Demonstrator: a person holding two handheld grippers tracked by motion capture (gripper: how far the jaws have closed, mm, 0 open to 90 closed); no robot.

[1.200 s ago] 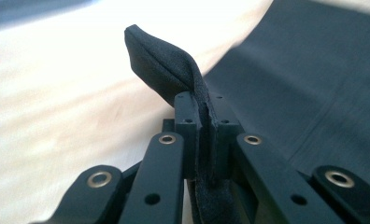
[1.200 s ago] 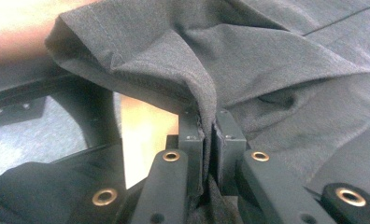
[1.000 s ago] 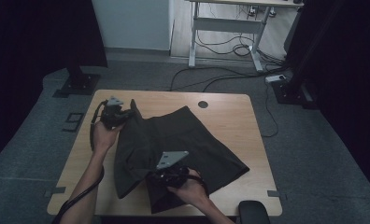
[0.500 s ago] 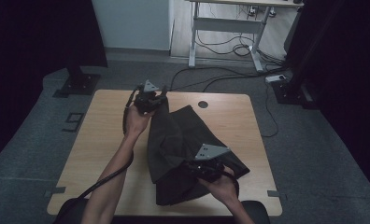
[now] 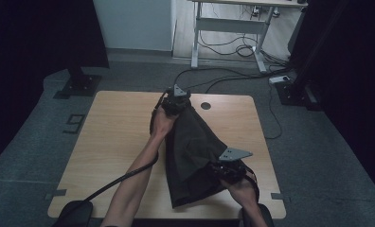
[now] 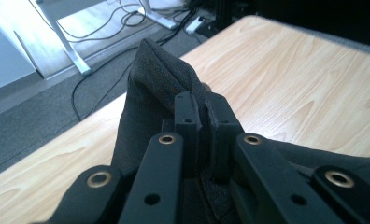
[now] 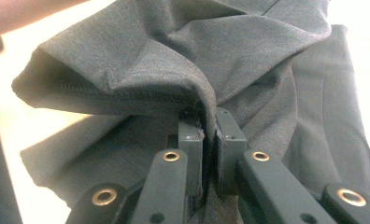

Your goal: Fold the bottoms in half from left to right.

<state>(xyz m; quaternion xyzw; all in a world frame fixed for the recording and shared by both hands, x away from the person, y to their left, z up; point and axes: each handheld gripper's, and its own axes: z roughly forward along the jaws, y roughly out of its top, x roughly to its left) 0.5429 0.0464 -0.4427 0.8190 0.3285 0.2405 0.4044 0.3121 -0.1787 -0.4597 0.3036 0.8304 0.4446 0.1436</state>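
A: Looks like a fold or a swing-round of the dark garment (image 5: 192, 151) in hand. Long axis running from the far edge of the table (image 5: 114, 123) down toward the near edge, a bit right of centre, narrow end far, wide end near.

B: And the grippers?

A: One at each end. Left gripper (image 5: 176, 105) up at the far edge, beside the round cable hole (image 5: 205, 105), clenched on the narrow end. Right gripper (image 5: 226, 171) down by the near right corner, clamped on the cloth's right-hand side. So cloth lying between the two, strung out along that axis.

B: Nearer hand for the next move?

A: Guessing the right one, sitting close to the near edge with the bulk of the fabric beside it. Left already at full stretch.

B: Anything extra from the close-up views?

A: Plenty. Left gripper view: jaws of the left gripper (image 6: 205, 122) pinched nearly together on a bunched peak of fabric (image 6: 150, 70), bare wood beyond, floor cables past the edge. Right gripper view: right gripper (image 7: 210, 140) biting a stitched hem (image 7: 127, 95), with layers sagging open to the left like a leg or sleeve opening. From above, just a dark blob, no hem or stitching to make out. On the flip side, overall lie and both ends together readable from the high view alone.
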